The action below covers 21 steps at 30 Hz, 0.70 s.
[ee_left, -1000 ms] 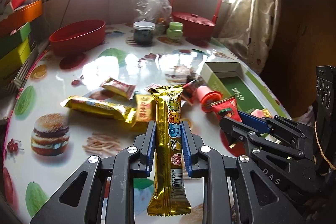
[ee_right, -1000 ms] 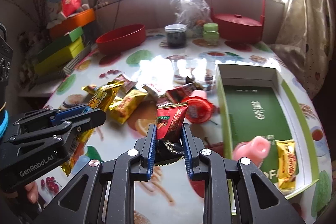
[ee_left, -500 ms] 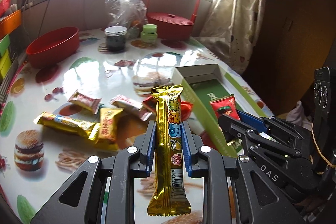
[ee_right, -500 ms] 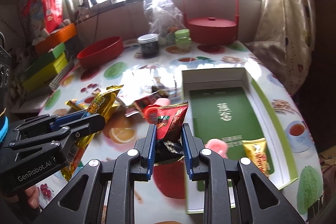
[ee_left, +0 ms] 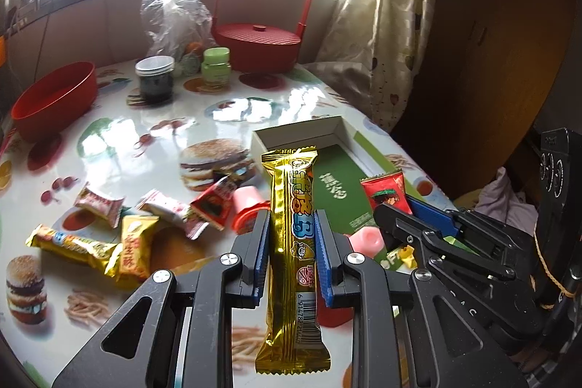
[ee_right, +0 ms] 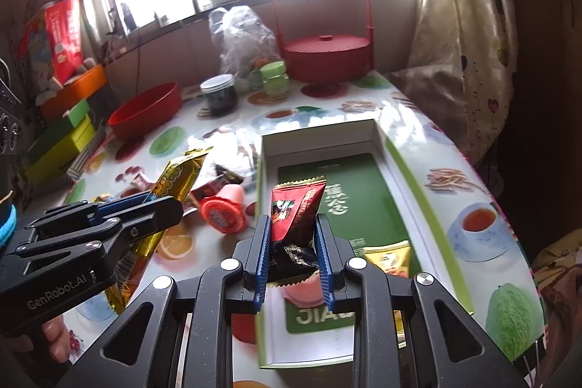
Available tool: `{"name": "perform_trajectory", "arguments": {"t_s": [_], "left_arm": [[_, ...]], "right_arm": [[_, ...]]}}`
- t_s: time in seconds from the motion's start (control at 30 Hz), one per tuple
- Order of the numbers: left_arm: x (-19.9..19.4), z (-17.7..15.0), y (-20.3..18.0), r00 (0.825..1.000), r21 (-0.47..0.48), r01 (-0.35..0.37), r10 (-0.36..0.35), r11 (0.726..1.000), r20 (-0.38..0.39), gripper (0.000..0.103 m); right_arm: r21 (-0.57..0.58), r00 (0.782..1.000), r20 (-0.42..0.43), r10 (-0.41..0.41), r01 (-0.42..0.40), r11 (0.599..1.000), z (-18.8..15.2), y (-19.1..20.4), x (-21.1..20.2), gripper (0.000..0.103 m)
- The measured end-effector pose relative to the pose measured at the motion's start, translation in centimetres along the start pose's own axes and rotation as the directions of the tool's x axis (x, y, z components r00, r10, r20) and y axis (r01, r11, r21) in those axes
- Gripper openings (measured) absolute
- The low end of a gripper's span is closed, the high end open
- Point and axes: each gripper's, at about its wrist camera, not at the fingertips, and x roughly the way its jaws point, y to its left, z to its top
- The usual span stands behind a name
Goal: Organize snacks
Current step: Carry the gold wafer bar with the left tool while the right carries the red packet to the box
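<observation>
The left gripper (ee_left: 291, 235) sits low in the middle of its own view, its blue pads (ee_left: 262, 242) pinched tight on a long gold snack bar (ee_left: 291, 253) that stands upright between them, top end reaching toward the middle of the frame and barcode end hanging below the jaws. In the right wrist view, the right gripper (ee_right: 293, 242) is likewise nearly closed, squeezing a red and black snack packet (ee_right: 296, 217) at its lower part, so the red top pokes up over the open box (ee_right: 418, 206) at centre right. That box has white walls, a green rim and a green printed floor; inside it, at its near end, lie a yellow packet (ee_right: 391, 259) and a pink jelly cup (ee_right: 303, 290), both partly hidden behind the jaws. Left of the box in the left wrist view, loose snacks are scattered on the patterned table (ee_left: 152, 133): another gold bar (ee_left: 72, 244), a yellow packet (ee_left: 136, 242), small red and white packets (ee_left: 100, 204), and a red-lidded pink cup (ee_left: 247, 210) just beside the box. At upper left stands a red bowl (ee_left: 54, 97); whether anything is in it cannot be told. At upper centre are a dark jar (ee_left: 154, 77), a green jar (ee_left: 216, 66), a clear plastic bag (ee_left: 174, 13) and a red lidded basket (ee_left: 258, 42).
</observation>
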Motion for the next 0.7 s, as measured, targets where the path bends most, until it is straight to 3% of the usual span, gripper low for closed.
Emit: {"name": "perform_trajectory", "arguments": {"t_s": [0.33,0.7], "left_arm": [[2.1,1.3,-1.7,0.997,0.006,0.075,-0.075,0.997,-0.013,0.024],[4.6,2.3,-2.4,0.995,-0.002,0.095,-0.095,0.995,-0.041,0.024]], "right_arm": [[0.055,0.999,-0.003,-0.048,0.048,0.997,-0.1,-3.1,0.0,0.022],[0.090,0.997,-0.029,-0.072,0.074,0.993,-0.7,-5.1,0.6,0.022]]}}
